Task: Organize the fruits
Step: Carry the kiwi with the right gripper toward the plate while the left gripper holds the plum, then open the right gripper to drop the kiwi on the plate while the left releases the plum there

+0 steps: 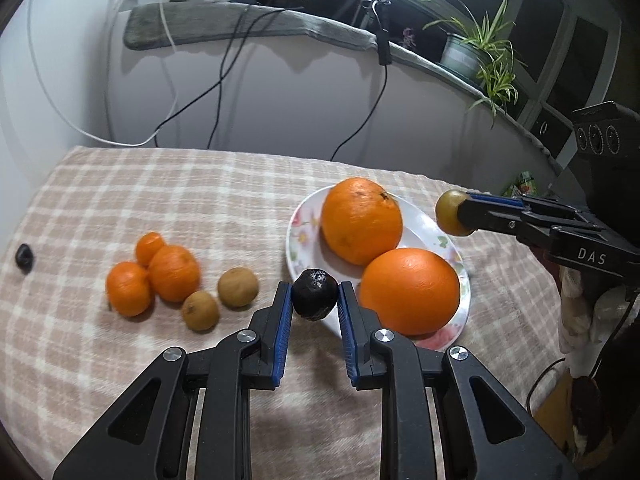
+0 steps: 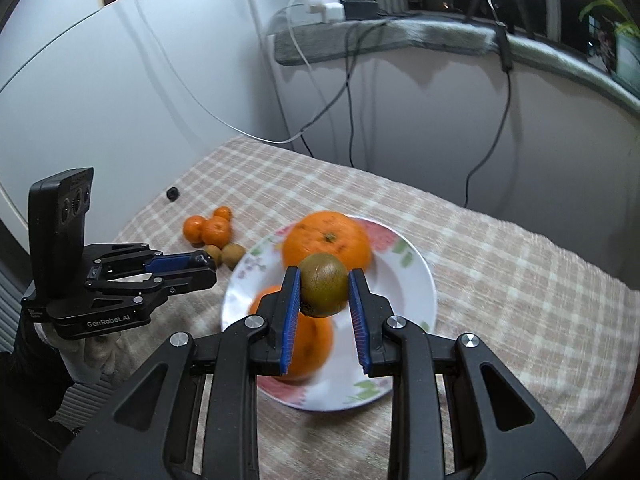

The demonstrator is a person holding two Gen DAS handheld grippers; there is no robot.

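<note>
Your left tool (image 1: 314, 295) was clamped on a dark round fruit (image 1: 314, 294), held above the table (image 1: 160, 184) beside the plate (image 1: 298, 236). Your right tool (image 2: 324, 290) gripped a green-brown fruit (image 2: 323, 289) over the plate's two oranges (image 2: 326, 240).

Soft checked cloth (image 1: 160, 360), glossy glazed plate (image 1: 304, 216), dimpled oranges (image 1: 410, 290)
</note>
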